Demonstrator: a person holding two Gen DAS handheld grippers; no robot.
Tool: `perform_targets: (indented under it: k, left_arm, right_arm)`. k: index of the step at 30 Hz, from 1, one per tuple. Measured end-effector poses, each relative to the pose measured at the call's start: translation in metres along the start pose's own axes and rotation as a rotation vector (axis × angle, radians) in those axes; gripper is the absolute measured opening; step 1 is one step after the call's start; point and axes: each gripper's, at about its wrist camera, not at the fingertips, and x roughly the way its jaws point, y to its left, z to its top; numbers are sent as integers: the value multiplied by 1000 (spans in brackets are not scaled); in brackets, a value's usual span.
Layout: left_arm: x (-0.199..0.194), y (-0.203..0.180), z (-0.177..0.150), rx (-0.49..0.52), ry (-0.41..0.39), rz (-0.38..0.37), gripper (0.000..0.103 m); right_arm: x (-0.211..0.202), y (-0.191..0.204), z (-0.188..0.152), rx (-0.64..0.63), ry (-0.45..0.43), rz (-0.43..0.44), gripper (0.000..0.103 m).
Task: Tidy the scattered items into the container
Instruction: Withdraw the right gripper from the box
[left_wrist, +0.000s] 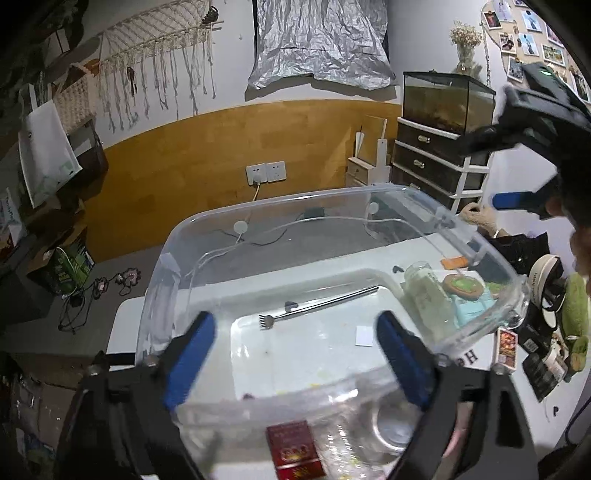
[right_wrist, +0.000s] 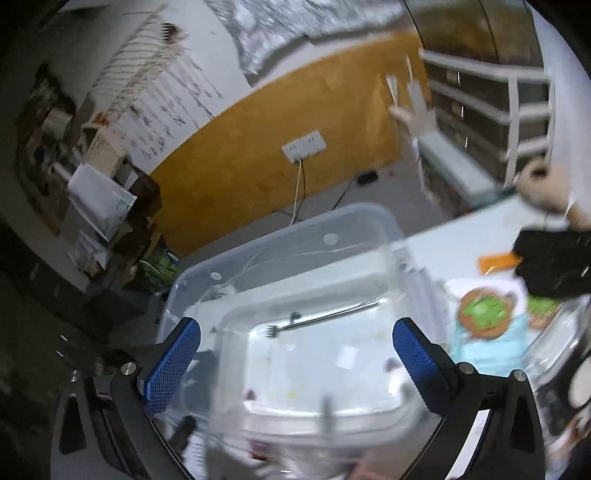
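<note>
A clear plastic container (left_wrist: 280, 201) stands on a white table (left_wrist: 125, 325), and a metal back scratcher (left_wrist: 321, 304) lies on its floor. My left gripper (left_wrist: 297, 363) hangs open over the near rim with nothing between its blue pads. A red box (left_wrist: 295, 450) lies just in front of the container's near wall. My right gripper (left_wrist: 496, 170) is high at the right in the left wrist view. In its own blurred view it (right_wrist: 295, 369) is open above the container (right_wrist: 295, 225) and the back scratcher (right_wrist: 325, 317).
Through the container's right wall show a glass jar (left_wrist: 424, 291), a round brown-and-green item (left_wrist: 463, 286) on something teal, and an orange card (left_wrist: 456, 263). A card pack (left_wrist: 506, 347), green plush (left_wrist: 576, 314) and black items crowd the table's right. Dark drawers (left_wrist: 432, 155) stand behind.
</note>
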Motion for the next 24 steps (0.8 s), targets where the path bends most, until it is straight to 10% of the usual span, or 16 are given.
perform_targets:
  k: [11,24]
  left_arm:
    - [-33,-39,-10,-7,32,-4,103]
    - [-69,-71,-39,-44,12,52,103]
  right_arm:
    - [-85,2,-61,-274,-178,-50,103]
    - [-118,-41,-126,-345,-103,-167,103]
